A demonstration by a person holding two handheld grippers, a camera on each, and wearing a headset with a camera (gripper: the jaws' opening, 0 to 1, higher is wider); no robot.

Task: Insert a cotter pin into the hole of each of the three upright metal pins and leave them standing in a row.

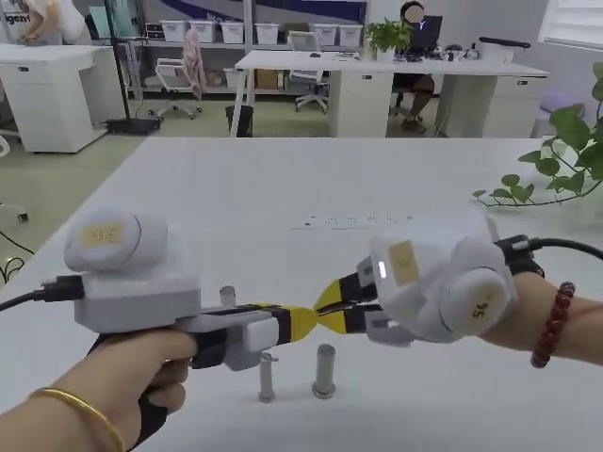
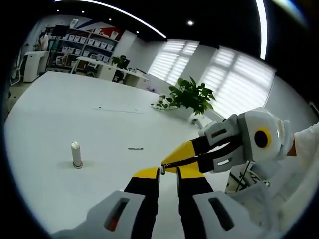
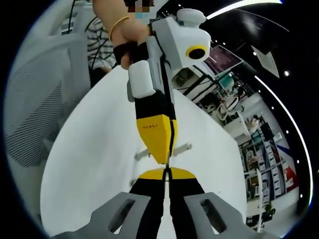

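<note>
Above the white table my two grippers meet tip to tip. My left gripper comes in from the left and my right gripper from the right. A small cotter pin glints where the yellow tips touch, and both pairs of jaws are closed on it. Below them stand two upright metal pins, with a third pin partly hidden behind the left gripper. The left gripper view has one upright pin and a loose cotter pin lying on the table.
A leafy plant trails over the table's right edge. Desks, chairs and shelves with bins stand in the room beyond the far edge. A faint strip lies mid-table.
</note>
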